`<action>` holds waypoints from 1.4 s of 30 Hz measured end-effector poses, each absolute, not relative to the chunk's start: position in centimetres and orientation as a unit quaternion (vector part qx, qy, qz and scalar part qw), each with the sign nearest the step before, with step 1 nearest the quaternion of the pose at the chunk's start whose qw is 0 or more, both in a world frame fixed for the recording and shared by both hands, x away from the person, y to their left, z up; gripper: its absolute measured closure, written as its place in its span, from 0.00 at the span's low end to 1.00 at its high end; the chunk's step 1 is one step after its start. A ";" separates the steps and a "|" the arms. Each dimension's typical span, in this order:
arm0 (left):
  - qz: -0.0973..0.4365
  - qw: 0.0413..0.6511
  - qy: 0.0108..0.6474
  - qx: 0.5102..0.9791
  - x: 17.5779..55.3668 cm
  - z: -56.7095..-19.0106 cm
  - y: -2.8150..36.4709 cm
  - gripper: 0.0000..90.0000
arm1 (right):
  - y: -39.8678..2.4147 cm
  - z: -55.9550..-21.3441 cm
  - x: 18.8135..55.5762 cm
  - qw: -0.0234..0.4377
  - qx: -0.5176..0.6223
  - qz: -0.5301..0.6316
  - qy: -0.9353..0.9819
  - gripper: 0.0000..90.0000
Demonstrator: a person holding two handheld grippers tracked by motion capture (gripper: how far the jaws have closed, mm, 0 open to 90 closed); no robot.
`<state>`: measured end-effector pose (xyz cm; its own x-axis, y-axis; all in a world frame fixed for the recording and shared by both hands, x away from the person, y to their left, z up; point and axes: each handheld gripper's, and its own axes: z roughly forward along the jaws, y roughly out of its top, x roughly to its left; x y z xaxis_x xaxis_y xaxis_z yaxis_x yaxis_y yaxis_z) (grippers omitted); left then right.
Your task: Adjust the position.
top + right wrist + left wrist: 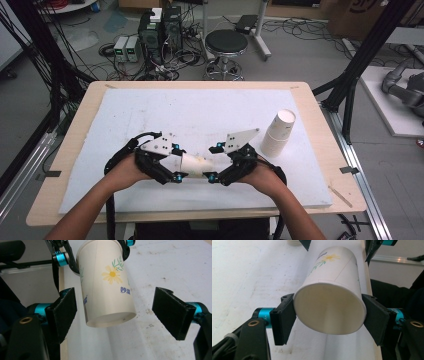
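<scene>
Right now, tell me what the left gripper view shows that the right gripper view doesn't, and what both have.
Left gripper view: the paper cup seen into its open mouth, its rim pressed between the left gripper jaws, and the cup stack at the top edge. Right gripper view: the cup's closed base, blue printing, and the right gripper jaws standing apart from the cup. Both: the flower print, the white table and the other gripper farther off.

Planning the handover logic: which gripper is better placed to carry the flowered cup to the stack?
Left. The left gripper already clamps the paper cup at its rim; the right gripper stands open around its base, though nearer the cup stack.
</scene>
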<state>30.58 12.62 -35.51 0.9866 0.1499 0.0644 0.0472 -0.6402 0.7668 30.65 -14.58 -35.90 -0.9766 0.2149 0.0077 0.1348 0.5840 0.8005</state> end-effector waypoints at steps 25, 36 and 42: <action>0.065 0.301 0.042 0.950 31.2 -33.6 10.5 0.35 | -11.5 -35.2 30.7 0.095 0.048 0.349 0.931 0.23; 0.054 0.293 0.041 0.954 31.3 -34.3 10.1 0.35 | -9.3 -36.3 30.4 0.098 0.020 0.291 0.951 0.32; 0.055 0.301 0.045 0.951 31.3 -34.3 10.2 0.35 | -8.9 -36.7 30.3 0.097 0.022 0.277 0.956 0.39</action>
<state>31.28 10.19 -34.32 0.9901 0.1177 0.0769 0.0520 -0.8147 0.5775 30.34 -8.86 -36.67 -0.9804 0.0958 -0.1723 -0.0110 0.8460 0.5331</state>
